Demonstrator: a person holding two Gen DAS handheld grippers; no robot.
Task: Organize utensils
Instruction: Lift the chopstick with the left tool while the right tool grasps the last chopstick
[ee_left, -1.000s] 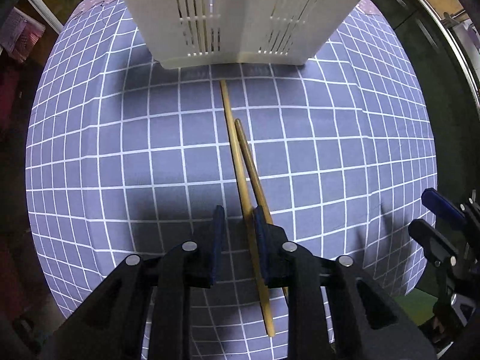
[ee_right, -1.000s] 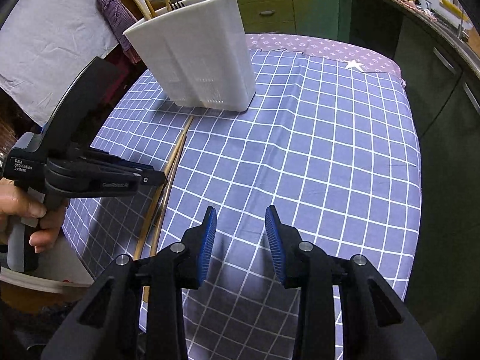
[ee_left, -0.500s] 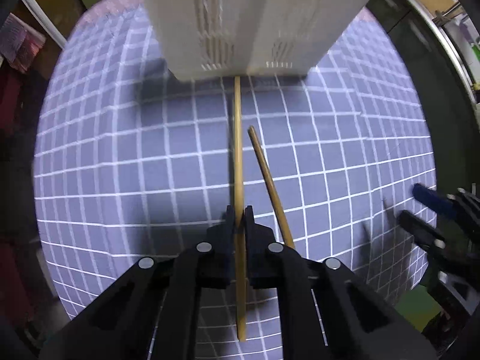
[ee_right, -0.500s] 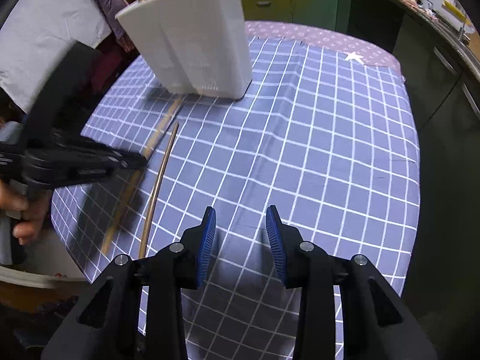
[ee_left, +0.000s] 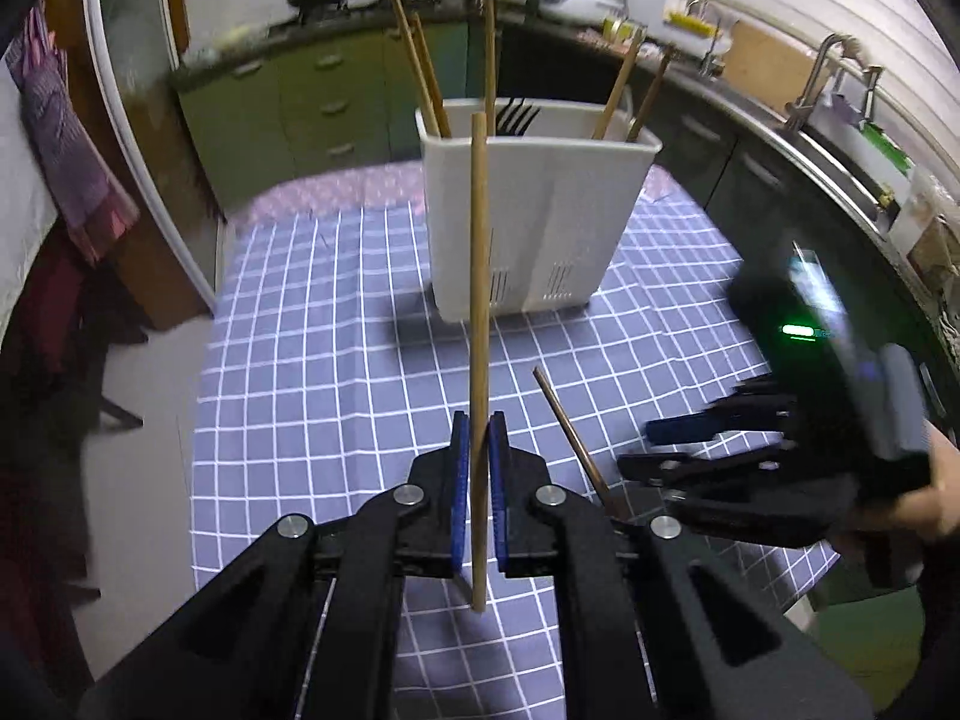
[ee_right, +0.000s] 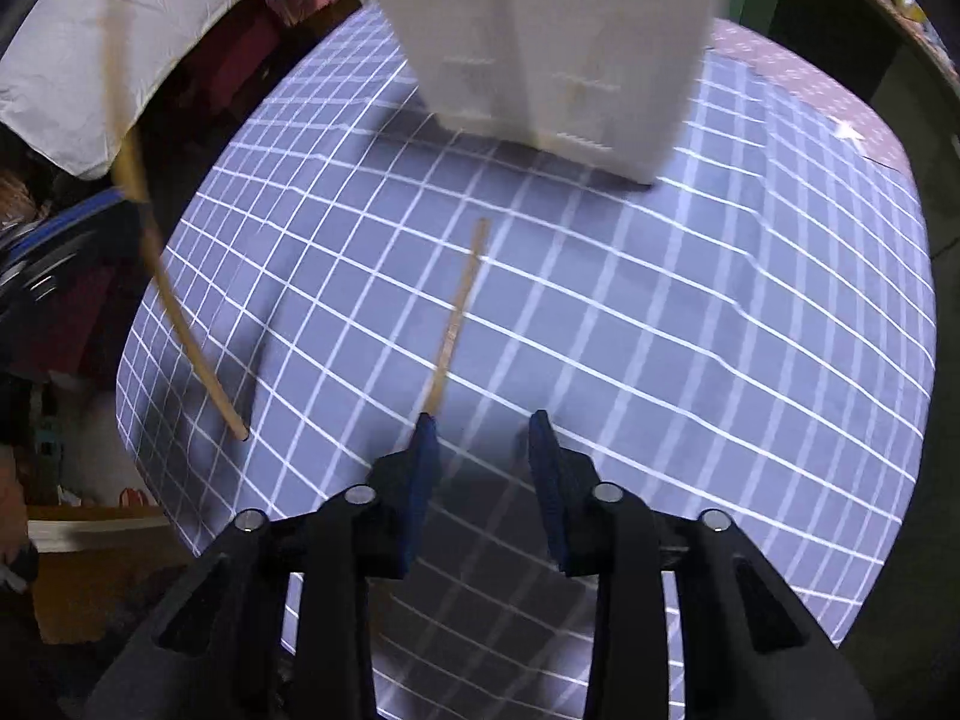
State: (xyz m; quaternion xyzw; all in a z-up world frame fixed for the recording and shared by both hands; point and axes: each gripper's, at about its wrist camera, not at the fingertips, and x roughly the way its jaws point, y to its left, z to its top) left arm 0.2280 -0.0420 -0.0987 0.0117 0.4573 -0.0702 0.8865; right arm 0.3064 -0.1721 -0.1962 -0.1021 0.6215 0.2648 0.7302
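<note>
My left gripper (ee_left: pixel 474 450) is shut on a wooden chopstick (ee_left: pixel 479 324) and holds it lifted above the table, pointing toward the white utensil holder (ee_left: pixel 540 222). That chopstick also shows at the left of the right wrist view (ee_right: pixel 174 306). A second chopstick (ee_right: pixel 456 318) lies on the checked cloth, its near end at my right gripper's left finger. It also shows in the left wrist view (ee_left: pixel 570 432). My right gripper (ee_right: pixel 483 438) is open and low over the cloth. It also appears in the left wrist view (ee_left: pixel 708 450).
The holder (ee_right: pixel 552 42) stands at the table's far side with several chopsticks and a black fork (ee_left: pixel 516 114) in it. The table (ee_left: pixel 312 324) has a blue checked cloth. Kitchen counters and a sink (ee_left: pixel 834 120) lie behind.
My left gripper has lifted the gripped chopstick off the cloth and tilted up toward the holder. My right gripper has moved down and left to the chopstick that stays on the table.
</note>
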